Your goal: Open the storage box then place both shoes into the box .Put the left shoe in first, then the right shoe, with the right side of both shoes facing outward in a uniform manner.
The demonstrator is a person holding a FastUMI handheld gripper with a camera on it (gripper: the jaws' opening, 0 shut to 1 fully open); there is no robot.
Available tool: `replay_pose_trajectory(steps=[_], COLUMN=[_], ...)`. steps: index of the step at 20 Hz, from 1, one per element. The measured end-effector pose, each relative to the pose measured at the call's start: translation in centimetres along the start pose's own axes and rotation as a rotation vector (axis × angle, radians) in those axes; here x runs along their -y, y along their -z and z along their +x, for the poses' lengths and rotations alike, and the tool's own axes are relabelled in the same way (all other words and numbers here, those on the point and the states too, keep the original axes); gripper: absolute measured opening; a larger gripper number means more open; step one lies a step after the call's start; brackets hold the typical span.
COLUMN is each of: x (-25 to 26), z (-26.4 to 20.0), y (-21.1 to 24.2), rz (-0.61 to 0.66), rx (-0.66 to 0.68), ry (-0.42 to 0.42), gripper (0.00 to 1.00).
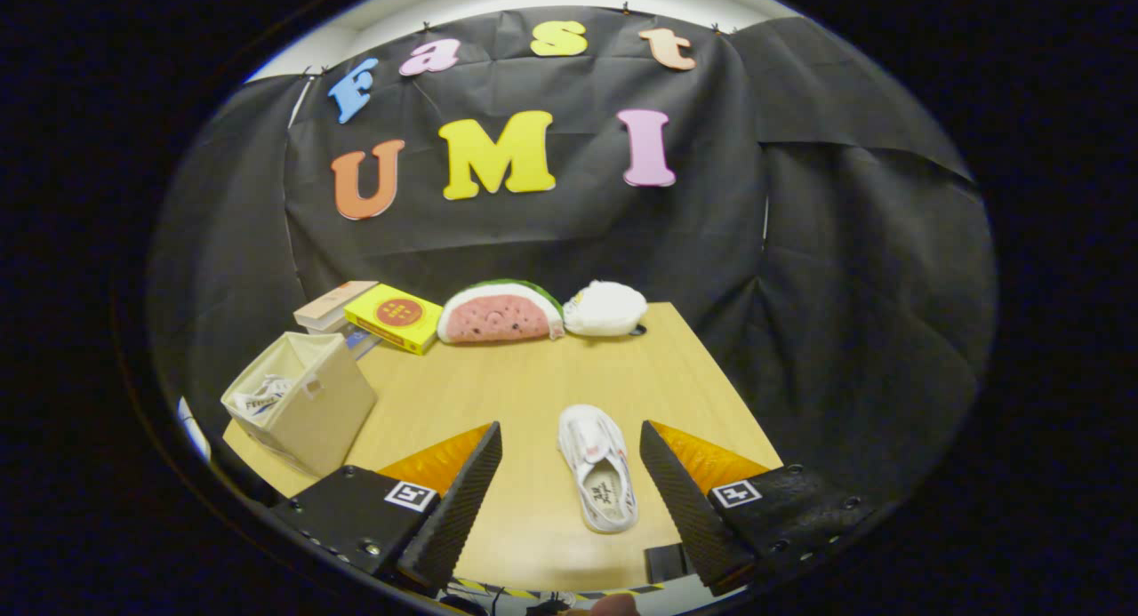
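Gripper (569, 443) hovers over the table (498, 385), jaws spread wide and empty.
A white shoe (597, 465) lies between the fingers; lower left, the open storage box (302, 401) holds the other shoe (262, 396).

Light wood desk (498, 394), white shoe (597, 467) lying at near centre, open beige storage box (302, 401) at left, books (373, 314), watermelon plush (500, 314), white plush (606, 308) along far edge.
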State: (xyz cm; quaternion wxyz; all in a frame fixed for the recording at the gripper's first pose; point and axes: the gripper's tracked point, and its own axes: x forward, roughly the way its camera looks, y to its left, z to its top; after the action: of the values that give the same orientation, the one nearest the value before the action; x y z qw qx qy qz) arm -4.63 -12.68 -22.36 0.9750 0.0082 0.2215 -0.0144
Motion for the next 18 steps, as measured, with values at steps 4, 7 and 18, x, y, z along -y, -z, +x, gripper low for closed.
replay_pose_trajectory(steps=[4, 7, 18], x=[4.5, 5.2, 5.2], z=[4.1, 8.1, 18.0], y=[4.5, 7.3, 9.4], rz=[-0.026, -0.05, -0.138], rx=[-0.085, -0.149, -0.301], ry=[0.033, -0.002, -0.115], gripper=[0.96, 0.96, 0.91])
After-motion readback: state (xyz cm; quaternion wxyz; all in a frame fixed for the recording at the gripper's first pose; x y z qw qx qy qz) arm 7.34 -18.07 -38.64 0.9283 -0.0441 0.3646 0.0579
